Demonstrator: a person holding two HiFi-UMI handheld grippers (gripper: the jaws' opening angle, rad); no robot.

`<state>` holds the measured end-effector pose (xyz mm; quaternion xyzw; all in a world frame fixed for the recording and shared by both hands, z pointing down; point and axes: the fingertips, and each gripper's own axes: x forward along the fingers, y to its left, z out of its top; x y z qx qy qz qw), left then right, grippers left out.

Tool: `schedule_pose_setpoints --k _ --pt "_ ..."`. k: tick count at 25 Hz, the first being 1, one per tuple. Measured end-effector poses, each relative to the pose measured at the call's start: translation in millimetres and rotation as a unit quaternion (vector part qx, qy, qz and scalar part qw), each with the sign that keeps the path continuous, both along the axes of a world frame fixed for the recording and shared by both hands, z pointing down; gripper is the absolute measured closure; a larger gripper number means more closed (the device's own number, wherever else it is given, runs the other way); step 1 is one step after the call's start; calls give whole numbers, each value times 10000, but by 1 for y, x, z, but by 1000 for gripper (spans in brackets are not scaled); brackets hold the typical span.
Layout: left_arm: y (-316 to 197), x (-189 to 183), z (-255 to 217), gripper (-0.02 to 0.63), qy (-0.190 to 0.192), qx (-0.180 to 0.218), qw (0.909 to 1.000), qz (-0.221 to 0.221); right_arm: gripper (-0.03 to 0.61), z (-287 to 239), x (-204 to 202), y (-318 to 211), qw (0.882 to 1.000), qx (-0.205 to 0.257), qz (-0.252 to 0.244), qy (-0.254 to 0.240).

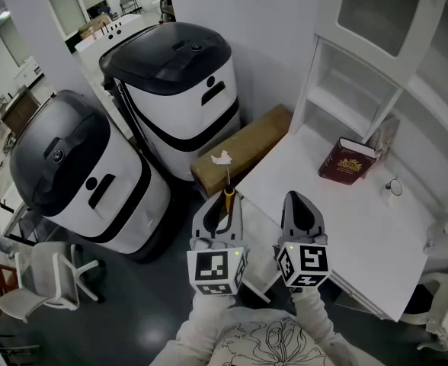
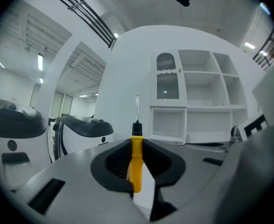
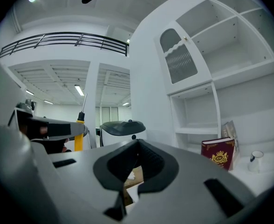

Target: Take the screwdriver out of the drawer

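Note:
A screwdriver [image 1: 228, 195] with a yellow handle and a thin metal shaft stands upright in my left gripper [image 1: 225, 200], just off the left edge of the white desk [image 1: 346, 227]. In the left gripper view the jaws of the left gripper [image 2: 136, 141] are shut on the screwdriver's [image 2: 136, 160] handle, with the shaft rising above them. My right gripper [image 1: 296, 198] hovers beside it over the desk edge. In its own view the right gripper [image 3: 137, 143] is shut on nothing, and the screwdriver [image 3: 78, 136] shows at the left. No drawer shows plainly.
A red book [image 1: 347, 161] and a small cup [image 1: 392, 187] rest on the desk under white shelving [image 1: 353, 90]. A cardboard box [image 1: 243, 147] lies beside the desk. Two big white-and-black machines [image 1: 182, 90] [image 1: 79, 174] and a chair [image 1: 45, 277] stand to the left.

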<state>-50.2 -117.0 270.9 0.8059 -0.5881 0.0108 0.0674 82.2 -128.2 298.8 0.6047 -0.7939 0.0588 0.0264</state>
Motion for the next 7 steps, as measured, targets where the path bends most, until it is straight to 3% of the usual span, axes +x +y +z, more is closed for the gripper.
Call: schedule_pose_setpoints --k 7 --pt "-5 -2 4 547 41 -16 10000 -35 575 4 0 -6 10000 -27 24 9"
